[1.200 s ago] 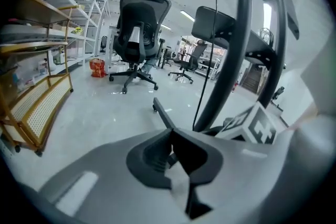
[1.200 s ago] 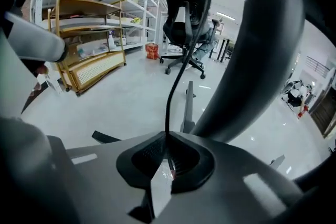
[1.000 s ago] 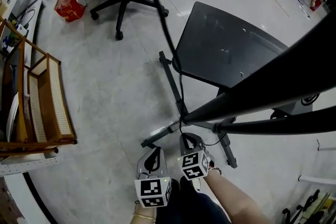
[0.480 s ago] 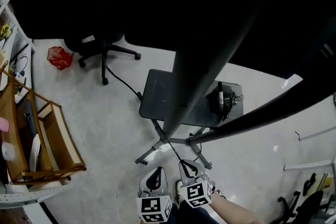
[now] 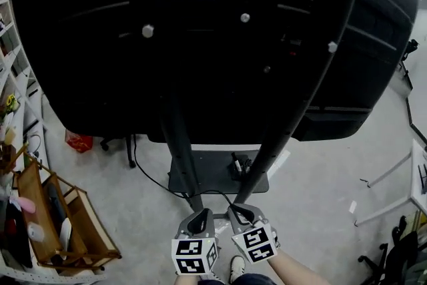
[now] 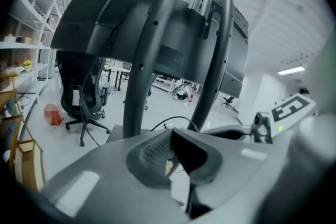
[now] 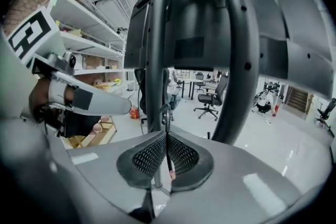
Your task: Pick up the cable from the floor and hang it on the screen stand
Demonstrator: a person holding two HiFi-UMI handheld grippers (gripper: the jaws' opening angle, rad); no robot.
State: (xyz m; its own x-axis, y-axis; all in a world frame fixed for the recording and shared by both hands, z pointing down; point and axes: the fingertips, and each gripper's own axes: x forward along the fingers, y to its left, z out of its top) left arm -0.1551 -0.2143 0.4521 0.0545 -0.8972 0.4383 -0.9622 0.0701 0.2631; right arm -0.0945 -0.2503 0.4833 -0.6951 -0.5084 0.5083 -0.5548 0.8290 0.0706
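The black cable [image 5: 151, 178] runs over the floor from the left, past the stand's base plate [image 5: 207, 173], and up to my right gripper [image 5: 240, 212]. In the right gripper view that gripper [image 7: 167, 152] is shut on the thin cable [image 7: 166, 113], whose end sticks up between the jaws in front of a stand pole [image 7: 156, 50]. My left gripper [image 5: 198, 217] sits just left of it. In its own view the left gripper [image 6: 171, 157] is shut with nothing seen in it, and a cable loop [image 6: 176, 118] arcs beyond. The screen's black back [image 5: 200, 43] towers above.
An office chair [image 5: 127, 143] and a red bag [image 5: 79, 141] stand at the left behind the stand. A wooden rack [image 5: 60, 223] and white shelves line the left edge. A white frame [image 5: 393, 190] is at the right. A shoe [image 5: 237, 268] shows below the grippers.
The view has risen and tilted up, so the screen's back now fills the top where the floor and base showed. Both grippers stay low and together, the right one still on the cable.
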